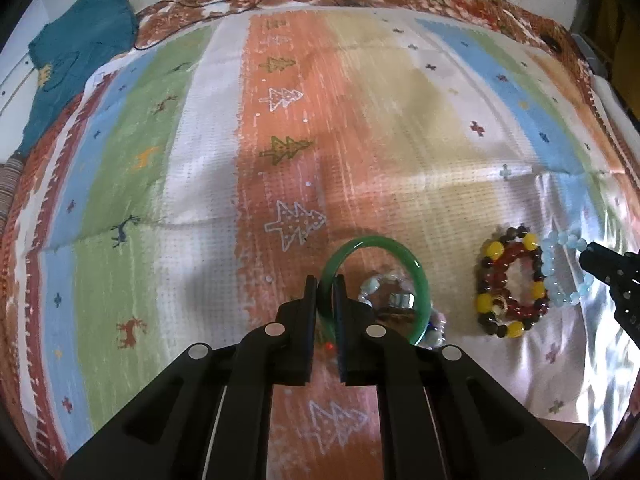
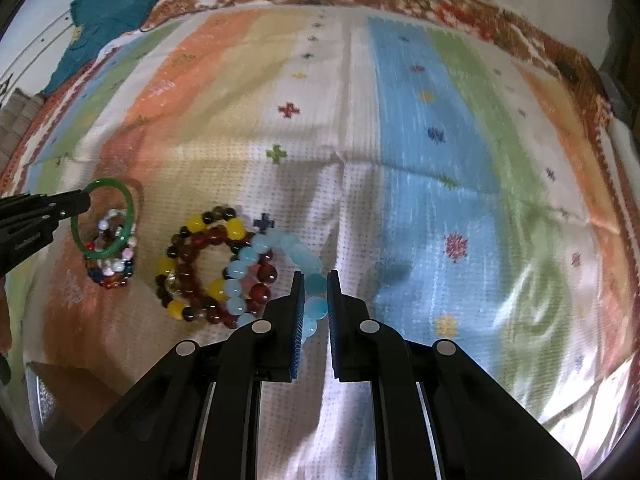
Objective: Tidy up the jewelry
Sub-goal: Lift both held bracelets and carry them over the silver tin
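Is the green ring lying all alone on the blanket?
No, the left gripper pinches the green ring over a pile of small beads.

green bangle (image 1: 420, 276), pale-blue bead bracelet (image 2: 260, 248), striped cloth (image 1: 192, 160)
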The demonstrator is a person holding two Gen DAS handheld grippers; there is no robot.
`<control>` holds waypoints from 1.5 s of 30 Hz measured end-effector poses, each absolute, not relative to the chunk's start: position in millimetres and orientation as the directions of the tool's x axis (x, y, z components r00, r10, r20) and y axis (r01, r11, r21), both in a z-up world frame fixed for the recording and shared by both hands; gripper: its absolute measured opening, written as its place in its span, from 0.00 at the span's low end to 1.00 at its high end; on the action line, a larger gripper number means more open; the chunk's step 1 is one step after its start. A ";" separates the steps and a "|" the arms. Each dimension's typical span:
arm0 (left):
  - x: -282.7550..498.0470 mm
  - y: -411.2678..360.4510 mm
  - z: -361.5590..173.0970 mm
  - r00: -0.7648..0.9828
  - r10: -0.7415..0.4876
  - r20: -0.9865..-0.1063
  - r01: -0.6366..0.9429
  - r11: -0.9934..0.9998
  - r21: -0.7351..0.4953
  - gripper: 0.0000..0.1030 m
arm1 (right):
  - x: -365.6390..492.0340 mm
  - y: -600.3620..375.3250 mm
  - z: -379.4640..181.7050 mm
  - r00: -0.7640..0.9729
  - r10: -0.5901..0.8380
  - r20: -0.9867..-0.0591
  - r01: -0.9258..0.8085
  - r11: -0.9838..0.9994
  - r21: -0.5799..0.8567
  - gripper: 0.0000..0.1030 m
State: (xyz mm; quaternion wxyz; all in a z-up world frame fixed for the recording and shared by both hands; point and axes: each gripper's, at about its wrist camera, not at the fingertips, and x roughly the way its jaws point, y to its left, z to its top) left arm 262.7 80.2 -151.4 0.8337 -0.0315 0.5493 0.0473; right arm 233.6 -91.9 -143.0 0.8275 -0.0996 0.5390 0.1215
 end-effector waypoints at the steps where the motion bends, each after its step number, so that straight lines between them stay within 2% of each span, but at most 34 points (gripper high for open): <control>1: 260.0 77.6 -147.1 0.398 0.052 -0.916 -0.110 0.994 0.008 0.08 | 232.3 -91.5 -138.0 0.399 0.105 -0.911 -0.311 0.950 -0.027 0.12; 14: 230.7 61.2 -109.1 0.450 0.047 -0.892 -0.069 0.997 0.017 0.08 | 209.0 -79.9 -101.0 0.462 0.166 -0.871 -0.326 0.946 0.007 0.12; 21: 214.0 60.9 -105.8 0.457 0.030 -0.889 -0.077 0.997 -0.006 0.08 | 195.2 -70.0 -91.0 0.475 0.193 -0.858 -0.369 0.929 0.005 0.12; 32: 182.8 49.3 -71.5 0.519 -0.011 -0.855 -0.075 0.996 -0.058 0.08 | 162.6 -64.5 -50.7 0.528 0.256 -0.810 -0.410 0.912 0.021 0.12; 45: 144.0 42.3 -58.1 0.534 -0.007 -0.846 -0.083 0.995 -0.060 0.08 | 112.5 -50.0 -26.8 0.569 0.287 -0.771 -0.470 0.882 -0.019 0.12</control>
